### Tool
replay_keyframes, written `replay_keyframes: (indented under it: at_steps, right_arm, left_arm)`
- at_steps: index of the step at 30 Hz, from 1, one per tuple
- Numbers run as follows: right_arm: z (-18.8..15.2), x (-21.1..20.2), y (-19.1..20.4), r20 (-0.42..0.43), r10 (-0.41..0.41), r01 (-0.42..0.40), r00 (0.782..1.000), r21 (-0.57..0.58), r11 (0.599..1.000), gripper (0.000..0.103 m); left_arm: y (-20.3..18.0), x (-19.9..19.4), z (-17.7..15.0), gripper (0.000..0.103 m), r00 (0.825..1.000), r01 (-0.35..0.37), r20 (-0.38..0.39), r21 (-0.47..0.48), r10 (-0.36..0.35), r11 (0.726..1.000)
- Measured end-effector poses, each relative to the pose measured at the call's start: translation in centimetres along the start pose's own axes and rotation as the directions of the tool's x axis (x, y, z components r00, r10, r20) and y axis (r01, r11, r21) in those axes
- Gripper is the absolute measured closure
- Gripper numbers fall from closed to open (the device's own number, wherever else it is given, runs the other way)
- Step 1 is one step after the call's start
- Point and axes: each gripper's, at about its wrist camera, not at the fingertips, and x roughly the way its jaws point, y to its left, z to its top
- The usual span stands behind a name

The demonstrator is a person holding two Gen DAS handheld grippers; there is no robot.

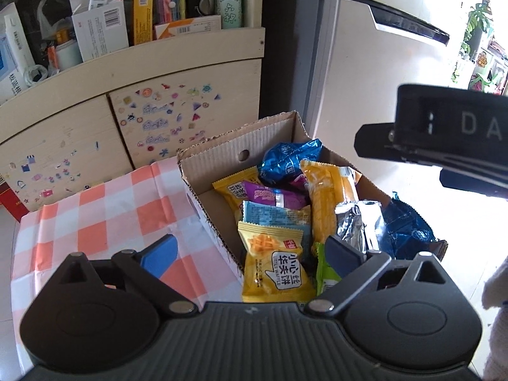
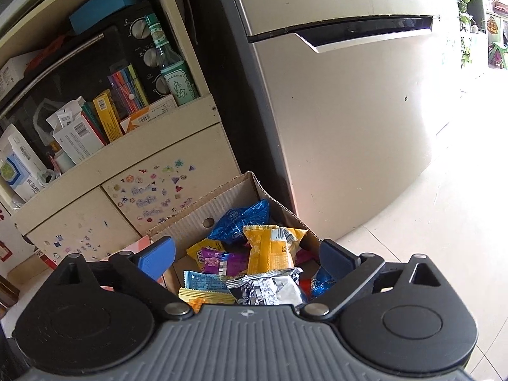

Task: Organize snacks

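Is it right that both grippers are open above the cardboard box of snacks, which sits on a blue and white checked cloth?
Not quite: the cloth is orange and white checked, as the left wrist view shows. The rest holds: the left gripper and right gripper are open above the cardboard box of snacks.

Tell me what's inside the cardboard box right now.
The cardboard box holds yellow waffle packets, a purple packet, silver foil and blue wrappers. Anything underneath is covered.
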Motion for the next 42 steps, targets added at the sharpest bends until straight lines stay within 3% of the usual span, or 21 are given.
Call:
replay_keyframes:
  at_steps: [12, 26, 42]
  right_arm:
    - [-0.3, -1.0, -0.5, -0.024, -0.104, 0.103, 0.994, -0.052, 0.993, 0.000]
    - [-3.3, -1.7, -1.7, -0.080, -0.266, 0.255, 0.961, -0.128, 0.959, 0.000]
    - [-3.7, -0.8, -1.1, -0.127, -0.269, 0.246, 0.955, -0.175, 0.953, 0.000]
  left_arm:
    - [0.9, -0.9, -0.3, 0.002, 0.998, -0.057, -0.042, -0.028, 0.056, 0.998]
    - [1.4, -1.9, -0.3, 0.001, 0.991, -0.122, -0.049, -0.027, 0.121, 0.992]
    - [0.5, -1.9, 0.4, 0.001, 0.986, -0.162, -0.048, -0.009, 0.161, 0.987]
